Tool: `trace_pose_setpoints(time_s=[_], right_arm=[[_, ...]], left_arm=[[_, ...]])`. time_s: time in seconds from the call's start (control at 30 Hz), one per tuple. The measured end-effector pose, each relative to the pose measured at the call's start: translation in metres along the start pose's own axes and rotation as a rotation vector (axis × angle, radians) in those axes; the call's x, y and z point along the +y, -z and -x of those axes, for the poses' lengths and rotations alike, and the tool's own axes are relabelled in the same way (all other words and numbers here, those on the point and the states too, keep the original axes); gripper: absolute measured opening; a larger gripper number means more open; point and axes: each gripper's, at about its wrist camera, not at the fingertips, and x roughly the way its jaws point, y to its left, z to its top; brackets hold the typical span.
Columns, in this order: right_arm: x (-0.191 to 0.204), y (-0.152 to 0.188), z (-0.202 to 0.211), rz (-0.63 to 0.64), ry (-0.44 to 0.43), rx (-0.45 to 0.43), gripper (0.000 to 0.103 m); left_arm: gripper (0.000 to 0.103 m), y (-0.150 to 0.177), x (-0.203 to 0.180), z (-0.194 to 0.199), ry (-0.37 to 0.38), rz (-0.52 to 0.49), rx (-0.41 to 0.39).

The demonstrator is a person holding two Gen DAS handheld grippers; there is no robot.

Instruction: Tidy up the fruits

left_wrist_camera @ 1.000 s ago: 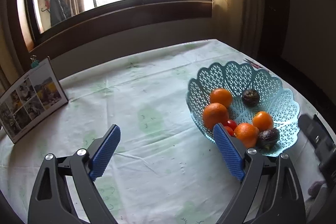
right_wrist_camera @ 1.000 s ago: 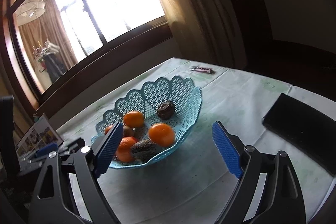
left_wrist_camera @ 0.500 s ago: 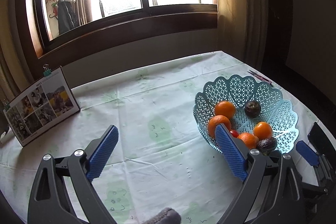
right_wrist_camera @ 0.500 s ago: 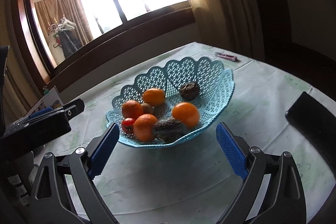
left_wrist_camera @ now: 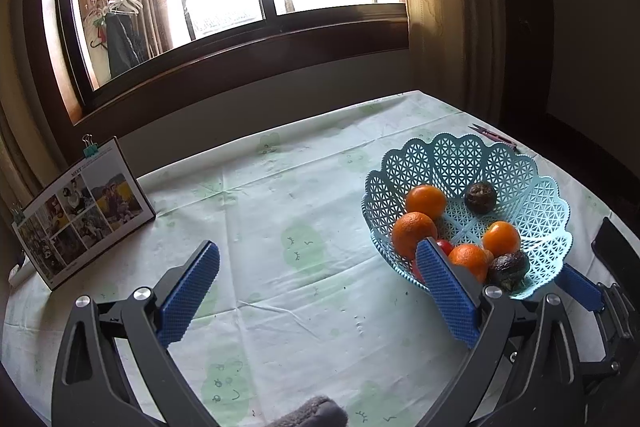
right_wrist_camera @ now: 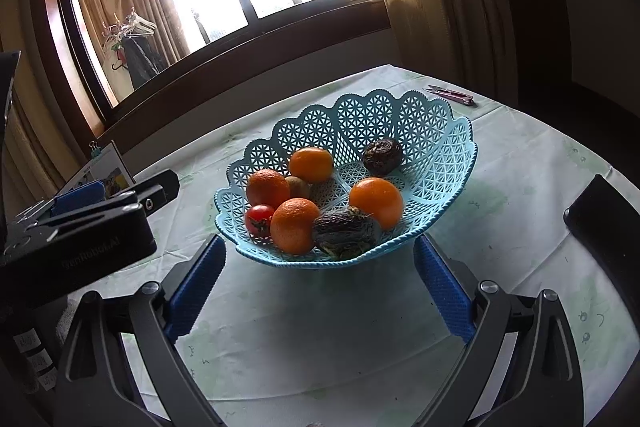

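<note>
A light blue lattice basket (right_wrist_camera: pixel 440 131) stands on the table and also shows in the left wrist view (left_wrist_camera: pixel 532 187). It holds several oranges (right_wrist_camera: pixel 295 231), a red tomato (right_wrist_camera: pixel 259 219), a kiwi (right_wrist_camera: pixel 298 187) and two dark wrinkled fruits (right_wrist_camera: pixel 345 233). My right gripper (right_wrist_camera: pixel 320 287) is open and empty, just in front of the basket's near rim. My left gripper (left_wrist_camera: pixel 316 287) is open and empty above bare tablecloth, left of the basket. Its right pad (left_wrist_camera: pixel 446 287) overlaps the basket's near left edge in the view.
A photo card (left_wrist_camera: pixel 80 211) with a binder clip stands at the table's left. Small pink snips (right_wrist_camera: pixel 452 94) lie behind the basket. A dark flat object (right_wrist_camera: pixel 608 227) lies at the right. The left gripper's body (right_wrist_camera: pixel 80 227) is close on the right gripper's left.
Both grippers have pulled back and risen a little, so the basket looks smaller and more upright in view. The right gripper now faces the basket squarely. Both stay open.
</note>
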Motion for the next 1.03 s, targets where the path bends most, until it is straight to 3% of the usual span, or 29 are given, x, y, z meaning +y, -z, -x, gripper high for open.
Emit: trace_pose_setpoints(time_s=[0.77,1.03], right_arm=[[-0.006,-0.001,-0.002,-0.022,0.011,0.008,0.096],[-0.005,-0.001,-0.004,-0.013,0.01,0.02,0.096]], left_arm=[[0.098,0.003,-0.011,0.008,-0.019,-0.061,-0.036],[0.098,0.01,0.013,0.009,0.007,0.014,0.013]])
